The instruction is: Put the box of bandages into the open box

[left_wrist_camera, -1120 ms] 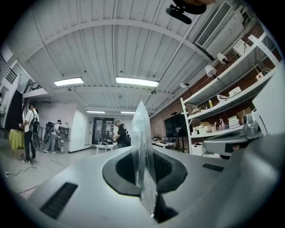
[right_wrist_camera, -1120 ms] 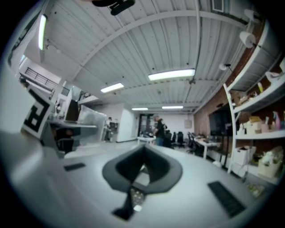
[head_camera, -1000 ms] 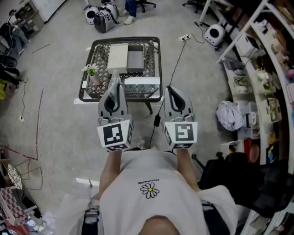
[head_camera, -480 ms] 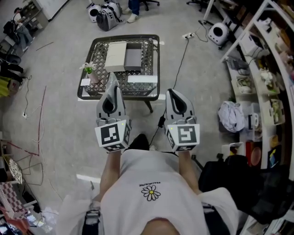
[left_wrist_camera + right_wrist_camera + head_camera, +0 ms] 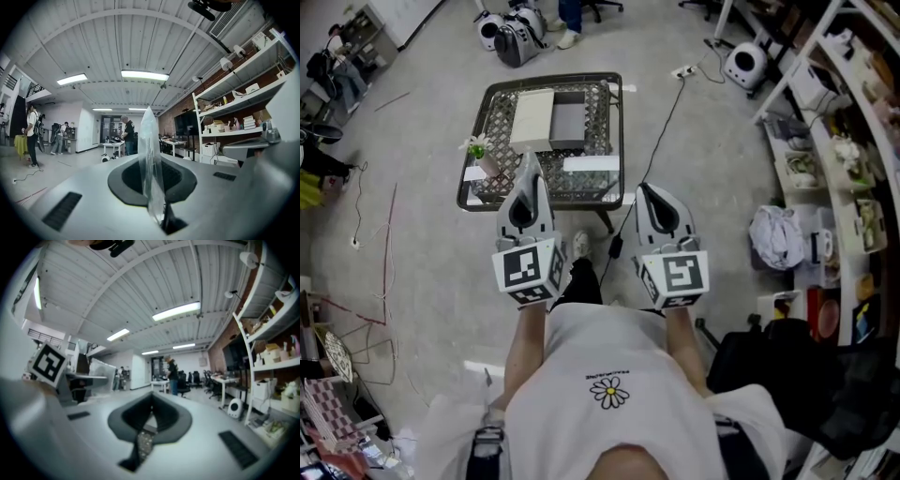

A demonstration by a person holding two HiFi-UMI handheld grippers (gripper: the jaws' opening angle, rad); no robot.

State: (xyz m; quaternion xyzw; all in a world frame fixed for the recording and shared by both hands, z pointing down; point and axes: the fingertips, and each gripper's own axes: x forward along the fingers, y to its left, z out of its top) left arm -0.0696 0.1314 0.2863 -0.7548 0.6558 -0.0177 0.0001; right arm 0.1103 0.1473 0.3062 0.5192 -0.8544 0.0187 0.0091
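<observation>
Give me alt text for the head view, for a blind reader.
Seen from above, a person in a white shirt holds the left claw and right claw, both shut, toward a low table. On it sit an open box, a flat white box and a small potted flower.

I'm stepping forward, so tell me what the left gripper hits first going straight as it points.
Nothing close: the left gripper points level over open floor. Far off, roughly in line, a person stands at a white table; depth is unclear.
</observation>
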